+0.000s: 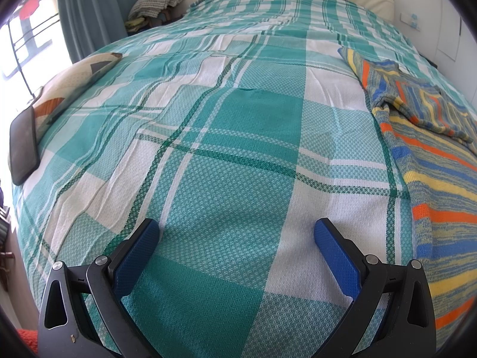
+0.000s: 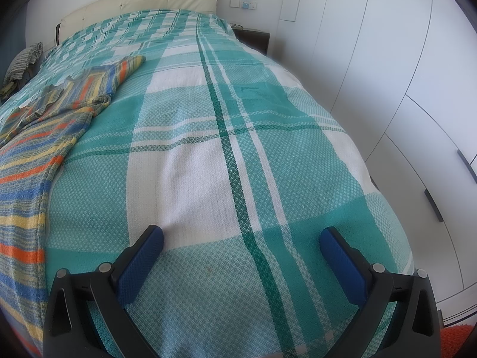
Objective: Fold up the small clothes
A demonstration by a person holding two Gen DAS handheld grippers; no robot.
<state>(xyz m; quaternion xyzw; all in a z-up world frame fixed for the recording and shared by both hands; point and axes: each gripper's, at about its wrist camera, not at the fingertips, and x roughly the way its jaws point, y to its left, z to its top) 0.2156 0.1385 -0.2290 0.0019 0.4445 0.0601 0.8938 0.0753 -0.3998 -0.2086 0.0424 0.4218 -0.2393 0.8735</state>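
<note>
A striped knit garment (image 1: 432,161) in blue, yellow and orange lies flat on the teal plaid bedspread (image 1: 232,125), along the right edge of the left wrist view, with a sleeve folded across its upper part. The same garment (image 2: 32,155) fills the left side of the right wrist view. My left gripper (image 1: 237,229) hovers open over bare bedspread, left of the garment. Over bare bedspread (image 2: 238,155) to the garment's right, my right gripper (image 2: 241,237) is open too. Neither holds anything.
A patterned cushion (image 1: 74,74) and a black phone (image 1: 23,146) lie at the bed's left edge by a window and curtain. Folded cloths (image 1: 158,1) are piled on a bedside stand. White wardrobe doors (image 2: 402,89) stand close to the bed's right side. A cream headboard (image 2: 134,3) is at the far end.
</note>
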